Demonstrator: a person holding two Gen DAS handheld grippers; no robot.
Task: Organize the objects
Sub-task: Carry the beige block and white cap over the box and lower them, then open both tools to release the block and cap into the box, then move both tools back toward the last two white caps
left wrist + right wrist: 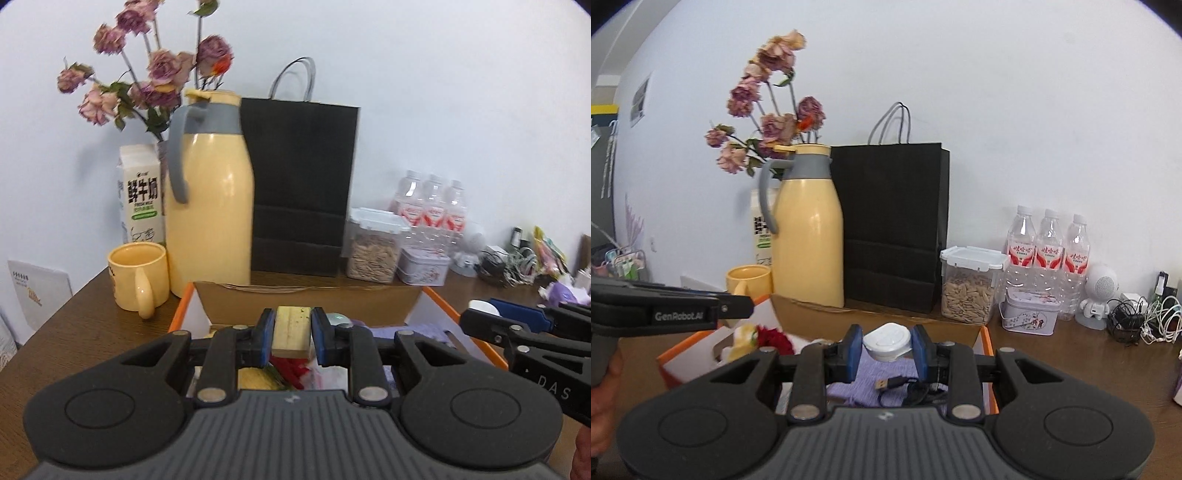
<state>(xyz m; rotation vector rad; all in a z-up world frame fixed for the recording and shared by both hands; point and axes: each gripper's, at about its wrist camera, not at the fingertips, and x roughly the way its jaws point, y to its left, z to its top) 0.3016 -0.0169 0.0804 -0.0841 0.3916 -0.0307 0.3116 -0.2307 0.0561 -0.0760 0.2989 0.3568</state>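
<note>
— What did you have over the orange-edged box point(177, 314)?

— My left tool point(293, 334) pinched a flat, pale wooden block point(291, 330); my right tool point(887, 349) clamped a smooth white round-lidded case point(887, 341), both just above the box.

— Behind it?

— A glossy yellow flask point(212, 206) and a matte black paper bag point(301, 181) on the brown worktop point(85, 332).
</note>
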